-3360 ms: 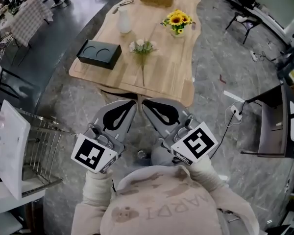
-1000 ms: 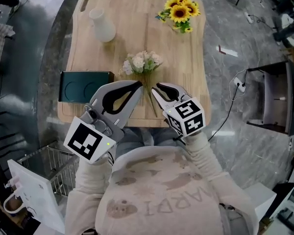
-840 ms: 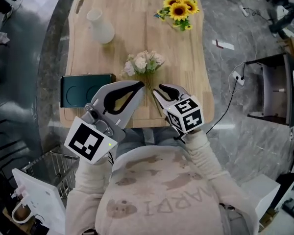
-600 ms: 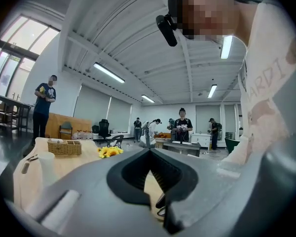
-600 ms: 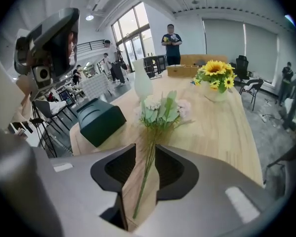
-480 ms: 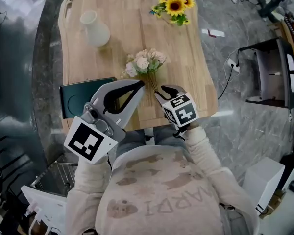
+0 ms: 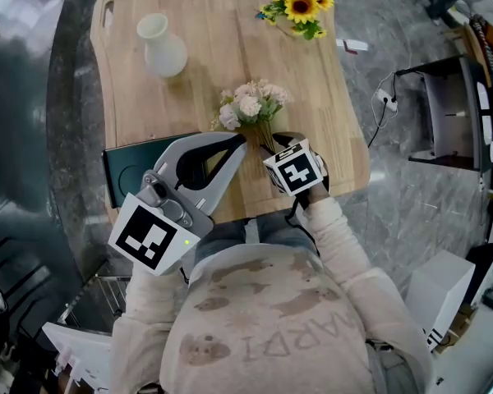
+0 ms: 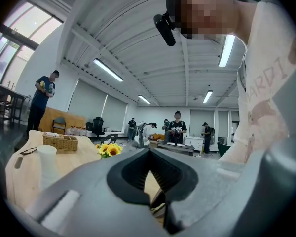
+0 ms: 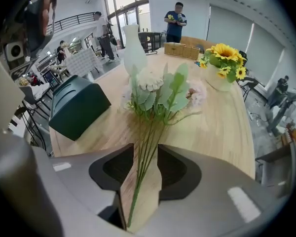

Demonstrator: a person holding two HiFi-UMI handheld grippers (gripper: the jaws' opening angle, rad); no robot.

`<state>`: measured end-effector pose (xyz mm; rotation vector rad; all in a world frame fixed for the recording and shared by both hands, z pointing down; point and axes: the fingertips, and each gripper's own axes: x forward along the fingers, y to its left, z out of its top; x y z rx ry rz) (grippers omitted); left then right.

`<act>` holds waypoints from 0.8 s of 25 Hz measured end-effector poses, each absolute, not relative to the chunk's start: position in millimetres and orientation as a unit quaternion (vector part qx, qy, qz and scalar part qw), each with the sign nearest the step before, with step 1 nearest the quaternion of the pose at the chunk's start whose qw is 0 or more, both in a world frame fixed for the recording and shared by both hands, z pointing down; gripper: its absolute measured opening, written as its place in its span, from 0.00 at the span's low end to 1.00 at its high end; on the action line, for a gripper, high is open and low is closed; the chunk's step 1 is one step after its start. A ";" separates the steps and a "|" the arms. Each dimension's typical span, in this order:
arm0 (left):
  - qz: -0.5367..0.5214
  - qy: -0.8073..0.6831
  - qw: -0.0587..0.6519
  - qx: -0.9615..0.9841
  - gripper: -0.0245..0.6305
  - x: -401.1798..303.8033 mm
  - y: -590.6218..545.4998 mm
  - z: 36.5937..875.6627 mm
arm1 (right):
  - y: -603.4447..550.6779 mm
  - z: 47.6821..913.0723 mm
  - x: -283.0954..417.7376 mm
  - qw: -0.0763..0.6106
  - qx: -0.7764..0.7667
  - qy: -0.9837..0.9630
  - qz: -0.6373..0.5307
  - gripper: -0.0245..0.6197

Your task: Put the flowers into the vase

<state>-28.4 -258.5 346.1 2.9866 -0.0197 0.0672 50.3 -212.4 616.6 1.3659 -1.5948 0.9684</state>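
1. Head view: the right gripper (image 7: 275,144) sits low over the wooden table (image 7: 316,84). The flowers (image 7: 251,105) lie flat, their pale, papery heads just ahead of its fingers. The white vase (image 7: 163,46) stands well beyond and to the left. The left gripper (image 7: 239,139) hovers just left of the right fingers.
2. Left gripper view: its fingers meet tip to tip with nothing between them. The smooth vase is narrow at the neck, so it offers a small target.
3. Right gripper view: the fingers stand a little apart. The thin green stems (image 9: 140,177) run between them, not yet pinched. The stems are wiry and loose, so closing may catch only some and leave the rest behind. A grip this far from the heavy heads could let the bunch droop or swivel.
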 end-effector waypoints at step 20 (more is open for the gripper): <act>0.018 -0.019 0.099 0.995 0.04 -54.0 -304.2 364.0 | -238.9 646.9 38.1 0.466 0.498 -0.565 0.463 0.13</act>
